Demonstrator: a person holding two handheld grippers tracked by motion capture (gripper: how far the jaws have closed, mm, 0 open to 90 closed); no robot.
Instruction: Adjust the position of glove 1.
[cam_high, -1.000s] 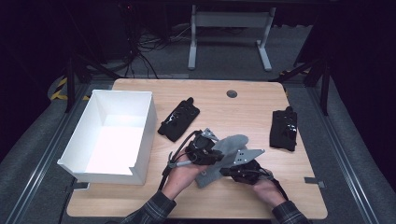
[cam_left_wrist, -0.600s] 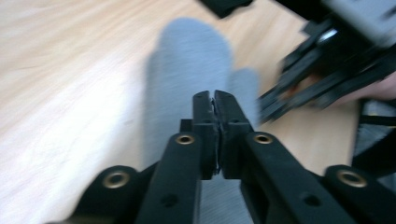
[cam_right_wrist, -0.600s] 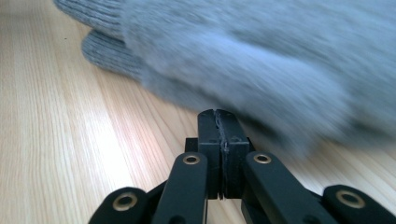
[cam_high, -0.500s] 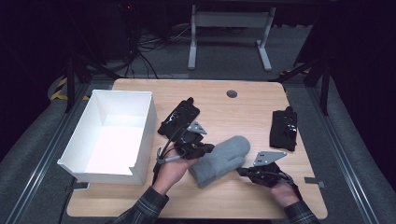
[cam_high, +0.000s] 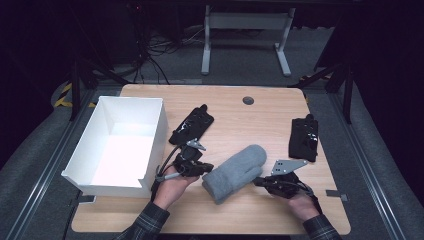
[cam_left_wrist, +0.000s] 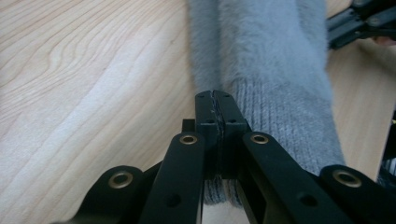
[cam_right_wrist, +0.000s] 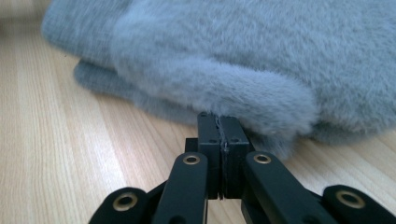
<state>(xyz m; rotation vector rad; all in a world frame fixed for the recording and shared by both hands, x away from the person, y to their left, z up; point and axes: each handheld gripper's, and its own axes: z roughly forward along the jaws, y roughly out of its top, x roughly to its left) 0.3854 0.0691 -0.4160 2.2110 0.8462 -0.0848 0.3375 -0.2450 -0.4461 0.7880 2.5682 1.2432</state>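
A fluffy grey mitten (cam_high: 235, 172) lies flat on the wooden table (cam_high: 240, 125), cuff toward the person. In the right gripper view the mitten (cam_right_wrist: 261, 56) looks like two stacked layers. My left gripper (cam_high: 209, 170) is shut, its tips against the ribbed cuff (cam_left_wrist: 280, 116). In its own view the left gripper (cam_left_wrist: 215, 95) shows the jaws pressed pad to pad with nothing visible between them. My right gripper (cam_high: 256, 181) is shut too, on the mitten's right side. In its own view the right gripper (cam_right_wrist: 218, 121) points at the mitten's thumb (cam_right_wrist: 233, 93), just below it.
A white open box (cam_high: 150, 145) stands at the table's left. One black glove (cam_high: 191, 125) lies just behind my left gripper, another black glove (cam_high: 303, 137) at the right. A round cable hole (cam_high: 248, 100) sits near the far edge.
The mitten, bunched between both grippers a second ago, now lies spread on the table. My right gripper drew back to the right. My left gripper shifted left and lower to the cuff.
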